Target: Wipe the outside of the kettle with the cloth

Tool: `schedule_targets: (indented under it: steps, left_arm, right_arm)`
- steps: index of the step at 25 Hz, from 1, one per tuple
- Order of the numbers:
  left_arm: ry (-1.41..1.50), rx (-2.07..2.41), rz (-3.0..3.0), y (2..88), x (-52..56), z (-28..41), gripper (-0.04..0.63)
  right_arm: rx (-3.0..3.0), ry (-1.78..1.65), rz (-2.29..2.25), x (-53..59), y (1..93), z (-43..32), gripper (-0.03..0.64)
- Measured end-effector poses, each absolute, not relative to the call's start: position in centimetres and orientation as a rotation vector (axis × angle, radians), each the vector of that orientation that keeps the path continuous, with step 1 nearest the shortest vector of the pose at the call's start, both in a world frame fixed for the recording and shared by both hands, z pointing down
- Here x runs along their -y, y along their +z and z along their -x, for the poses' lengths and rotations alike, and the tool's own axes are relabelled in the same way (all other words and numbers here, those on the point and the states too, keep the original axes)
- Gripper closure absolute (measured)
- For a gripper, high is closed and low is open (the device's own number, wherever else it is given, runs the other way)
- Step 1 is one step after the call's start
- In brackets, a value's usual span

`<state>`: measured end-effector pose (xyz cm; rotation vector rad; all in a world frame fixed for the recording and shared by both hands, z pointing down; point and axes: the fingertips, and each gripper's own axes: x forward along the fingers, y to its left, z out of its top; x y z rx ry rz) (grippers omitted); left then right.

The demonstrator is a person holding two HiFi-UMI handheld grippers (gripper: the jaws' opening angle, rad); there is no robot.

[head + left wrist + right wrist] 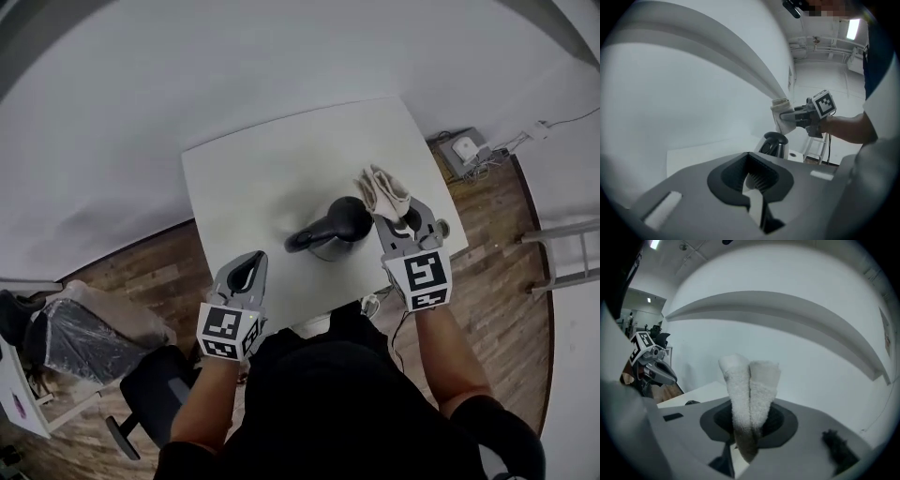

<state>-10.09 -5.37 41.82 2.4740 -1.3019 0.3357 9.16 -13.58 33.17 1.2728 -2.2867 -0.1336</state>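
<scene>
1 kettle (335,231) on 1 table (248,178) — right gripper (401,218) clamps 1 cloth (382,190), left gripper (251,264) closed, empty.

The left tool (752,182) is facing the kettle (774,144) on the desk (703,157), jaws together and empty; above, the right tool (788,116) is gripping the cloth (778,124).

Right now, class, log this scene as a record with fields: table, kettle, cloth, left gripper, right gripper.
Table: white square tabletop.
Kettle: black-lidded steel kettle, upright near the table's front edge.
Cloth: folded white terry cloth, raised beside the kettle's top; contact unclear.
Left gripper: jaws together, empty, left of the kettle.
Right gripper: jaws clamped on the cloth.
</scene>
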Motion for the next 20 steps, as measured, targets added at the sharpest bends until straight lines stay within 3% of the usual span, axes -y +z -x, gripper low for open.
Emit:
schedule_targets:
  steps: [15, 20]
  left_arm:
    - [0.276, 1.22, -2.504, 42.5, 0.9, 14.5, 0.589]
    - [0.25, 1.245, -2.478, 42.9, 0.4, 15.9, 0.589]
  right_arm:
    - [2.549, 0.227, -1.472, 12.0, 30.6, -4.2, 0.522]
    - [2.672, 0.687, -1.485, 11.9, 31.9, -2.0, 0.522]
